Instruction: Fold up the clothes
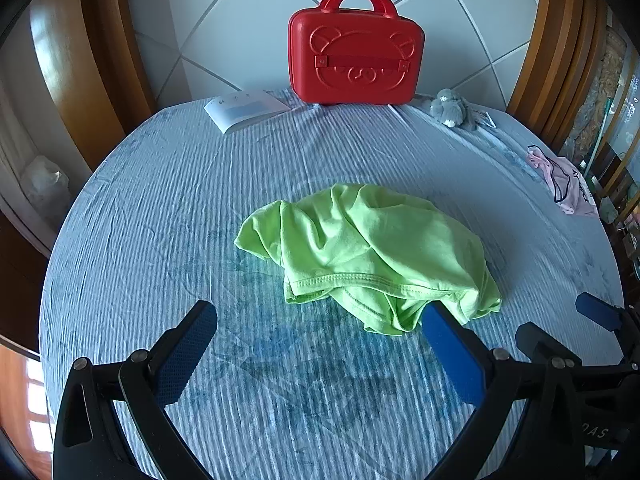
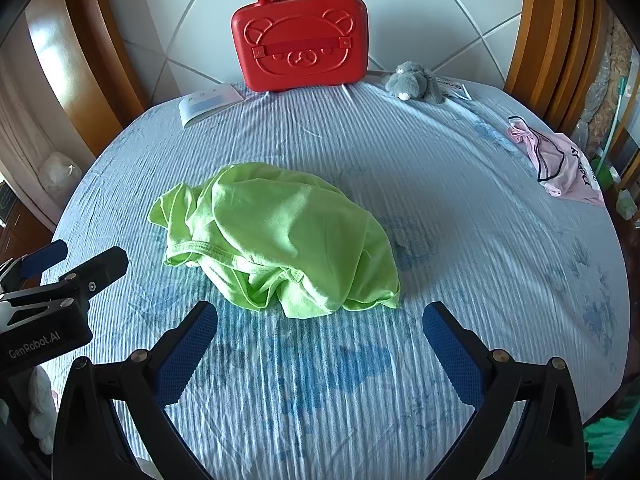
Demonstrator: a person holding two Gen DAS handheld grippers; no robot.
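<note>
Since nothing's been grabbed yet, this looks like the very start: the green shirt (image 1: 362, 254) is just a crumpled heap sitting mid-frame on the blue striped bedsheet (image 1: 160, 208), a bit right of centre in the left wrist view and left of centre in the right wrist view. Left gripper (image 1: 320, 344) has its jaws spread wide with nothing between them, hovering just short of the heap's near edge. Right gripper (image 2: 320, 344) is the same deal, wide apart and empty, with the shirt up and to the left of it.

Judging by the mess, step one is probably spreading it flat before any folding. A stitched hem runs along the lower edge of the pile, so that's the sensible thing to go for: each claw pinching one end of that hem, well apart, and only a single layer if possible. Grabbing the bunched middle would likely just lift a ball. Pads should come in low so they don't snag the bedsheet too.

Up top in both frames there's a red bear-face case (image 1: 356, 46), a booklet (image 1: 246, 110) to its left and a grey plush toy (image 1: 450, 110) to its right. A pink garment (image 2: 558, 164) sits at the right edge, probably next in line.
</note>
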